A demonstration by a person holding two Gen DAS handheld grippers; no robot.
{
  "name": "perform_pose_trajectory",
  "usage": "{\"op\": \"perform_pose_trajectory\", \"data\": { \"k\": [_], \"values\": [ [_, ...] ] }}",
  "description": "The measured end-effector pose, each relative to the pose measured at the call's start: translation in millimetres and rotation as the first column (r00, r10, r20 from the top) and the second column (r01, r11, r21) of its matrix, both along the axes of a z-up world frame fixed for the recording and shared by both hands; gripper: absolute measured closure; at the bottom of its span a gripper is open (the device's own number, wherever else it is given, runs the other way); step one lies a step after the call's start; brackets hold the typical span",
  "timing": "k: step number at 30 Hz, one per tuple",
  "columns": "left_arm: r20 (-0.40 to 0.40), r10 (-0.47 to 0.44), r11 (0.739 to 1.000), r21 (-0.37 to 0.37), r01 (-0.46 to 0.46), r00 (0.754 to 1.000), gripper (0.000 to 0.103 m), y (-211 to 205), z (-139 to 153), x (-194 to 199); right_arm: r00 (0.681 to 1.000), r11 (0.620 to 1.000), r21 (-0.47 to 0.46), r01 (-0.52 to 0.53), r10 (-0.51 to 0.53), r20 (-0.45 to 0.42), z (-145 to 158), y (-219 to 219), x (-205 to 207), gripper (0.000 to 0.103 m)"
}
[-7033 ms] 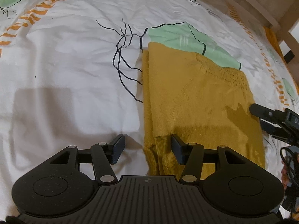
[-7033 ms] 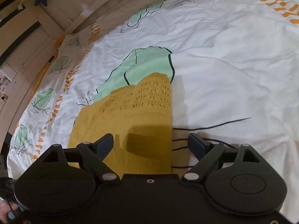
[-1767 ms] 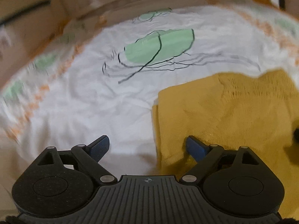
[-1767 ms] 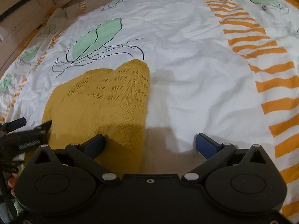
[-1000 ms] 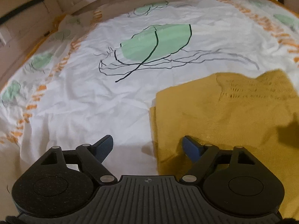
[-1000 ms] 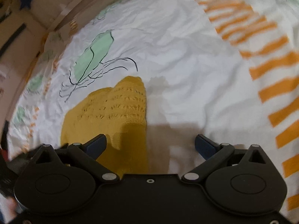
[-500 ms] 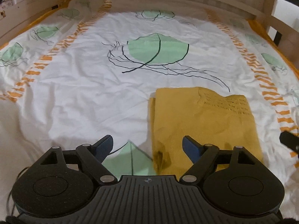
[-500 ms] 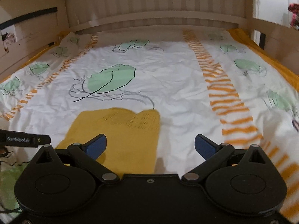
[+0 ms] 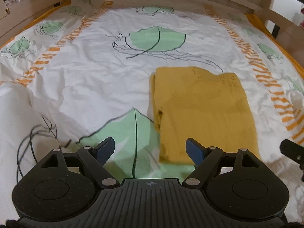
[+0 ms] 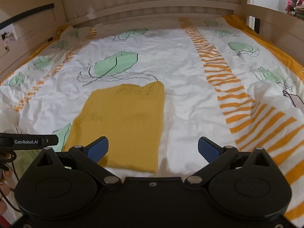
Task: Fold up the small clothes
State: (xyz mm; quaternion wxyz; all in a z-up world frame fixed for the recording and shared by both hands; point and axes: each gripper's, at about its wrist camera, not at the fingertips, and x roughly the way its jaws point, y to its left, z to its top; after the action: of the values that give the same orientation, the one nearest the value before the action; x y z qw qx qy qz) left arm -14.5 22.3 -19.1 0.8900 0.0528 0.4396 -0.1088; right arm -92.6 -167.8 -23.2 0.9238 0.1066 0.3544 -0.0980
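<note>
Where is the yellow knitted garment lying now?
The yellow garment lies folded on the bedsheet, right of center in the left wrist view, beside a printed green leaf.

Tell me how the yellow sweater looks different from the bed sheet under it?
The sweater is plain mustard yellow; the sheet is white with green leaves and orange stripes. The sweater is folded into a small flat rectangle; the sheet is spread across the whole bed and wrinkled. Both are soft cloth, and neither open claw touches them.

My 2 wrist cameras hover low over the bed, facing the headboard; both share the sweater.
</note>
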Motion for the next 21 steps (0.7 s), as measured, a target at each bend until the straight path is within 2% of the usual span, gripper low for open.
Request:
{"op": "perform_pose_trajectory", "data": {
  "k": [11,21],
  "values": [
    [-0.054,-0.02,1.0,0.003,0.02,0.998,0.022,3,-15,-28,0.998,1.0,0.022,0.012,-0.011,-0.054,-11,11,-14,0.002],
    [-0.058,-0.028,0.999,0.031,0.029,0.998,0.022,-4,-21,-37,0.995,0.998,0.045,0.042,-0.038,-0.088,-19,7,-17,0.002]
  ]
}}
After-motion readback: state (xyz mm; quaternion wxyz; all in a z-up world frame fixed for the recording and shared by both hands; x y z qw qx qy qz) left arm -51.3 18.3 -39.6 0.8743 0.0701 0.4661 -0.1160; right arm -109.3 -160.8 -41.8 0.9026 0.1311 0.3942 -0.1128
